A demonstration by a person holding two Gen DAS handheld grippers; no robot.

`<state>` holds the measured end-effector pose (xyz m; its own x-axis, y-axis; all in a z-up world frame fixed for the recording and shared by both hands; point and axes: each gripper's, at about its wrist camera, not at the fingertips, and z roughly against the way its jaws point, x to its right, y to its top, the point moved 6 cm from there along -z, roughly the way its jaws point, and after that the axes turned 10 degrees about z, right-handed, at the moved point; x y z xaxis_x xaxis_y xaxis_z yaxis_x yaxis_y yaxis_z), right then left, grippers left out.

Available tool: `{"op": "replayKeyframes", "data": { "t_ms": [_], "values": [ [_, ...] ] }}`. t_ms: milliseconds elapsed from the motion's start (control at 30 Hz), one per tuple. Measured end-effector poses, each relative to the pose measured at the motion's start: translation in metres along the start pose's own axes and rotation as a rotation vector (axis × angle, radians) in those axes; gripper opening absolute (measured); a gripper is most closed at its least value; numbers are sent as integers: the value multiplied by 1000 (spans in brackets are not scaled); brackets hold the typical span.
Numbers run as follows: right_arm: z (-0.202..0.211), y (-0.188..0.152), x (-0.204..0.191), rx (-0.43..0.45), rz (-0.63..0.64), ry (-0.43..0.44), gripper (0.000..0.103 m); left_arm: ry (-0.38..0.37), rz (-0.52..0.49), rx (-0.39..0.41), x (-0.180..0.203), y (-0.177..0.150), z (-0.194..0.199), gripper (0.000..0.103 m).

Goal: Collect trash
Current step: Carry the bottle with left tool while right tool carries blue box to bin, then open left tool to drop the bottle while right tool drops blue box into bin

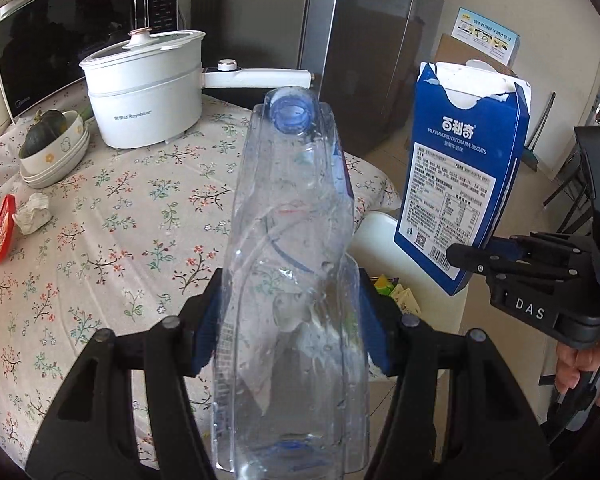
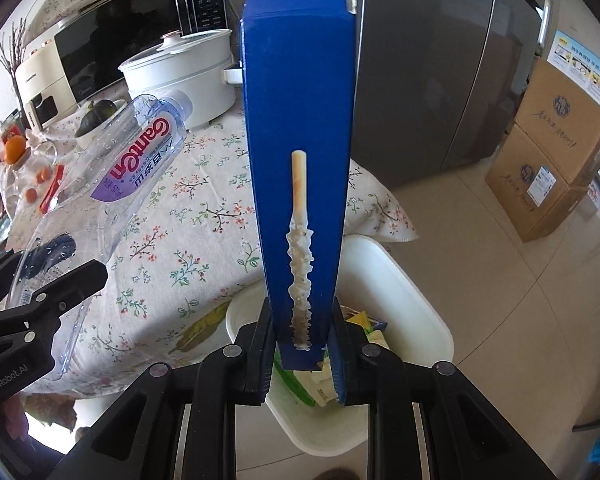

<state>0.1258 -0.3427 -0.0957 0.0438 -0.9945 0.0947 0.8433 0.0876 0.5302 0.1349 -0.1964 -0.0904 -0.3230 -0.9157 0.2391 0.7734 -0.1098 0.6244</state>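
**Both grippers carry trash above the white bin**

Left gripper (image 1: 288, 332) is clamped on a clear plastic bottle (image 1: 296, 240); its blue pads press the lower part of the bottle from both sides, and the bottle runs away from the camera toward 12 o'clock, its open blue neck at the far end. Right gripper (image 2: 302, 344) is clamped on a blue biscuit box (image 2: 300, 120), which it holds by the bottom edge, and the box stands up toward 12 o'clock from the jaws.

From the left wrist view, the box (image 1: 464, 168) is at about 2 o'clock of the bottle, apart from it, and the white bin (image 1: 384, 236) lies under and between them, at the edge of the table with the floral cloth (image 1: 112, 220). This view shows the printed back of the box and its torn top, and also a crumpled tissue (image 1: 32, 214) and a red packet (image 1: 2, 228) at 9 o'clock on the cloth.

From the right wrist view, the narrow side of the box shows a picture of a biscuit stick. The bottle (image 2: 140, 152) is at 10 o'clock, and its purple label can be read only here. The bin (image 2: 400, 300) is directly under the jaws, with wrappers inside. Two cardboard boxes (image 2: 556, 152) stand on the floor at 3 o'clock.
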Motion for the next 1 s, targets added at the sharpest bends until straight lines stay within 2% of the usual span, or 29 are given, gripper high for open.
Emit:
{"op": "replayKeyframes", "data": {
  "t_ms": [200, 567, 767, 900, 933, 1000],
  "values": [
    [-5, -26, 28, -58, -59, 28, 24, -52, -37, -71, 35, -15, -19, 63],
    [-18, -62, 64, -143, -128, 48, 24, -50, -113, -196, 78, -43, -59, 63],
    [-24, -75, 77, -175, -151, 47, 24, -48, -158, -204, 93, -52, -71, 63],
    [-25, -78, 80, -182, -160, 45, 24, -40, -192, -183, 98, -53, -74, 64],
    [-25, -80, 80, -184, -162, 44, 24, -29, -203, -173, 97, -52, -75, 66],
    [-25, -80, 83, -185, -164, 45, 24, -2, -217, -149, 97, -50, -73, 80]
  ]
}}
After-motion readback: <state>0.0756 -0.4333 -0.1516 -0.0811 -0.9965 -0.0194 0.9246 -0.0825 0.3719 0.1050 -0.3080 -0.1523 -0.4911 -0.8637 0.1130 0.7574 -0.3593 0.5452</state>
